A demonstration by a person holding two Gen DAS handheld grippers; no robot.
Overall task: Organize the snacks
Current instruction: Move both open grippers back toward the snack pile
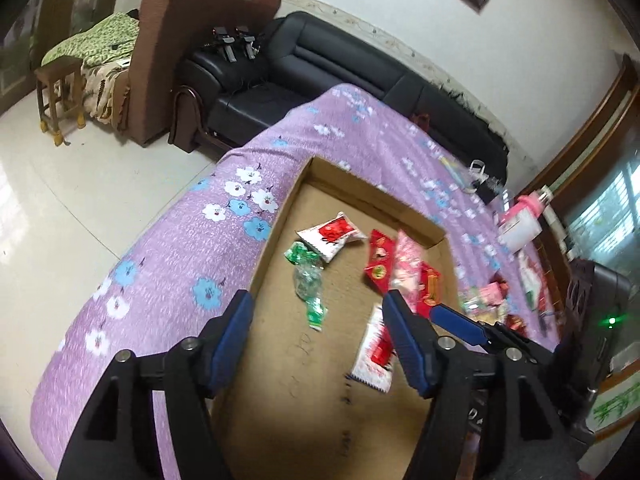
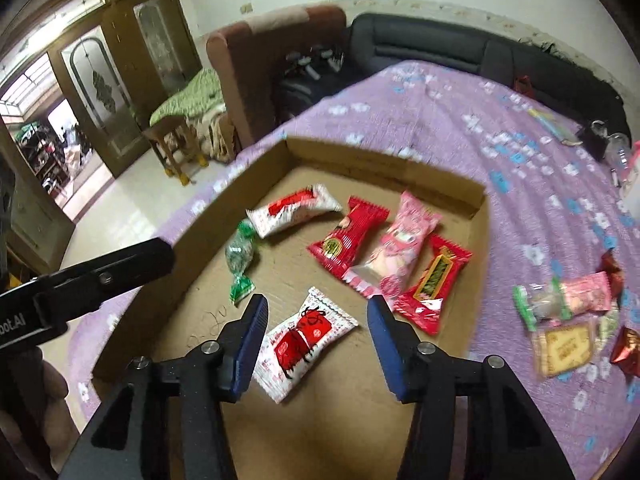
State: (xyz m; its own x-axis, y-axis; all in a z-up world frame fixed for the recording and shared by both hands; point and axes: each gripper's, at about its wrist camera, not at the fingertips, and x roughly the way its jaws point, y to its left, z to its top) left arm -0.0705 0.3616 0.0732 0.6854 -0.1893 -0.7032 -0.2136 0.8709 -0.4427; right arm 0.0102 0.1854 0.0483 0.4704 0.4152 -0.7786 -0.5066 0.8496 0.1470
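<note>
A shallow cardboard box (image 1: 288,200) (image 2: 384,164) lies on a purple flowered cloth. Inside it are a white-and-red packet (image 2: 296,208) (image 1: 332,236), a green twisted candy (image 2: 240,256) (image 1: 308,280), two red packets (image 2: 348,240) (image 2: 436,280) and a pink packet (image 2: 396,252) (image 1: 408,264). A second white-and-red packet (image 2: 306,340) (image 1: 376,356) lies flat on the box floor under my right gripper (image 2: 317,306), which is open, its pads clear of it. My left gripper (image 1: 316,312) hangs open over the box near the green candy, holding nothing.
Loose snacks (image 2: 568,300) and a biscuit pack (image 2: 564,346) lie on the cloth (image 2: 520,152) right of the box. Small items crowd the cloth's far right edge (image 1: 520,224). A black sofa (image 1: 320,64), a brown armchair (image 1: 176,40) and a wooden stool (image 1: 60,92) stand beyond.
</note>
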